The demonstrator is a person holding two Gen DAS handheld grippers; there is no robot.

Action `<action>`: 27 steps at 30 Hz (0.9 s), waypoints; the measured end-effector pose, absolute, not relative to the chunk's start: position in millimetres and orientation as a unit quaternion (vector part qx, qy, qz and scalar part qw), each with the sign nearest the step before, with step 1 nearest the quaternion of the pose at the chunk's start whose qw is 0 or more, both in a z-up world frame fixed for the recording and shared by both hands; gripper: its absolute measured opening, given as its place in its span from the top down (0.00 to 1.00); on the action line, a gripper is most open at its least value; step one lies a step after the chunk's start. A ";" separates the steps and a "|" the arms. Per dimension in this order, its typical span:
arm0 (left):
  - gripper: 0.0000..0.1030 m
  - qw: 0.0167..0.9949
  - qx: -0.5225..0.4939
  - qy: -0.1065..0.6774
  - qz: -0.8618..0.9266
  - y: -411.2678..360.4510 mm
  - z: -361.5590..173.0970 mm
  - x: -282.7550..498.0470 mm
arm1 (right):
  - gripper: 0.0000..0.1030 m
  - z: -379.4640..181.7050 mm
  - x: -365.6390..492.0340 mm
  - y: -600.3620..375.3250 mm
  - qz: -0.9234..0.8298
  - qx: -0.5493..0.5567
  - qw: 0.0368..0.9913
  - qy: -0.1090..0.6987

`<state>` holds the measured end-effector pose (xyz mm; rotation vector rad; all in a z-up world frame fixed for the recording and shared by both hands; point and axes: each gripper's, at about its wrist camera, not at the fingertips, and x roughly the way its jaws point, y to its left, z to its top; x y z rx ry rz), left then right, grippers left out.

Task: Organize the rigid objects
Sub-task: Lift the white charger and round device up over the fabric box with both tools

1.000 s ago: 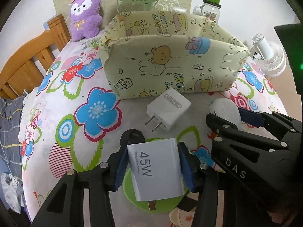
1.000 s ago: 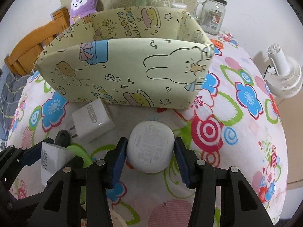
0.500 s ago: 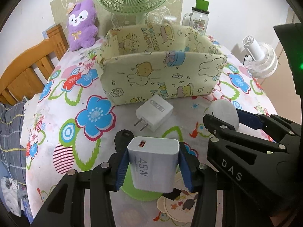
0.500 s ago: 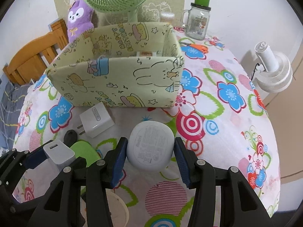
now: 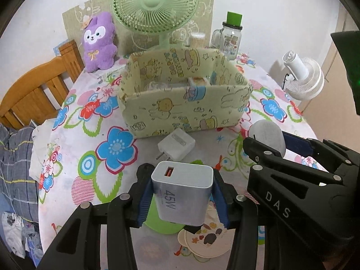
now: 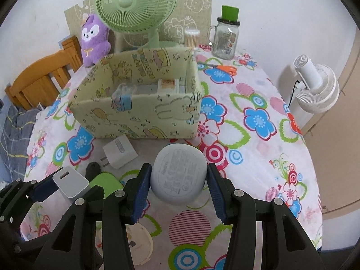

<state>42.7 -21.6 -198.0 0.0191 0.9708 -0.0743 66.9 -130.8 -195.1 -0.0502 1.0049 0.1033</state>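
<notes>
Left wrist view is showing the left hand-held gripper [image 5: 182, 193] clamping a white charger block [image 5: 182, 191] marked 45W between its blue pads, jaws closed to the block's width and pressing on both its sides. The block is hanging clear above the bench [image 5: 74, 157] with its port end facing up and away, over a green round thing [image 5: 157, 222] and a paper coaster [image 5: 202, 240]. Just ahead of it a smaller white plug [image 5: 176, 144] is lying flat on the flowered cloth, close in front of the yellow fabric box [image 5: 180, 108]. To the right, the right hand-held gripper [image 5: 276, 144] is holding a round white case [image 5: 266, 135].

Right wrist view is showing that round white case [image 6: 178, 177] sitting squarely between the right hand-held gripper's [image 6: 177, 184] blue pads, both pads pressing on its sides, label face toward the camera, lifted off the cloth. The box [image 6: 139, 117] is lying beyond it, open at the top, with a small carton [image 6: 167, 85] and a clear bag inside. A green fan [image 6: 135, 6], a purple plush toy [image 6: 93, 40] and a glass jar [image 6: 226, 38] are standing behind the box.
</notes>
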 end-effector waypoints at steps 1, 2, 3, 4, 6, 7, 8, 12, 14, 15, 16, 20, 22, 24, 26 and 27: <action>0.52 0.885 0.010 0.463 -0.035 -22.0 -194.2 42.2 | 0.49 -191.8 66.5 -131.2 0.050 -0.023 0.876 0.479; 0.52 0.887 0.010 0.461 -0.034 -21.9 -191.0 42.0 | 0.49 -187.2 66.0 -131.4 0.050 -0.022 0.878 0.476; 0.52 0.888 0.010 0.458 -0.034 -22.0 -186.6 41.7 | 0.49 -183.8 65.8 -131.4 0.050 -0.022 0.879 0.473; 0.52 0.890 0.010 0.455 -0.034 -22.0 -183.5 41.6 | 0.49 -180.1 65.4 -131.5 0.050 -0.021 0.881 0.471; 0.52 0.892 0.009 0.451 -0.033 -22.2 -177.6 41.3 | 0.49 -173.3 64.8 -131.2 0.051 -0.019 0.883 0.466; 0.52 0.893 0.009 0.449 -0.034 -22.1 -173.9 41.6 | 0.49 -170.3 64.6 -131.1 0.050 -0.018 0.884 0.465; 0.52 0.893 0.010 0.448 -0.034 -22.4 -171.4 41.9 | 0.49 -167.0 64.3 -130.6 0.050 -0.017 0.884 0.464; 0.52 0.896 0.018 0.442 -0.036 -24.4 -162.3 42.4 | 0.49 -155.3 63.1 -129.7 0.047 -0.019 0.888 0.457; 0.52 0.899 0.020 0.437 -0.036 -24.1 -156.7 42.3 | 0.49 -149.1 62.8 -128.9 0.047 -0.021 0.891 0.452; 0.52 0.900 0.020 0.433 -0.037 -23.8 -152.9 42.3 | 0.49 -145.4 62.7 -128.7 0.047 -0.022 0.892 0.448; 0.52 0.901 0.020 0.431 -0.038 -23.6 -150.3 42.4 | 0.49 -141.7 62.5 -128.4 0.048 -0.022 0.894 0.445; 0.52 0.904 0.023 0.425 -0.040 -24.1 -140.9 44.6 | 0.49 -130.0 63.0 -128.0 0.049 -0.018 0.898 0.437; 0.52 0.905 0.024 0.423 -0.042 -24.1 -137.2 46.7 | 0.49 -125.5 63.8 -128.5 0.048 -0.017 0.899 0.436; 0.52 0.905 0.018 0.423 -0.045 -23.7 -133.4 49.6 | 0.49 -121.3 65.5 -128.7 0.046 -0.018 0.899 0.435; 0.52 0.906 0.016 0.421 -0.047 -24.0 -130.5 51.3 | 0.49 -117.7 67.9 -128.1 0.048 -0.022 0.900 0.433; 0.52 0.906 0.018 0.420 -0.047 -24.9 -129.2 52.3 | 0.49 -116.3 68.9 -128.1 0.047 -0.023 0.900 0.432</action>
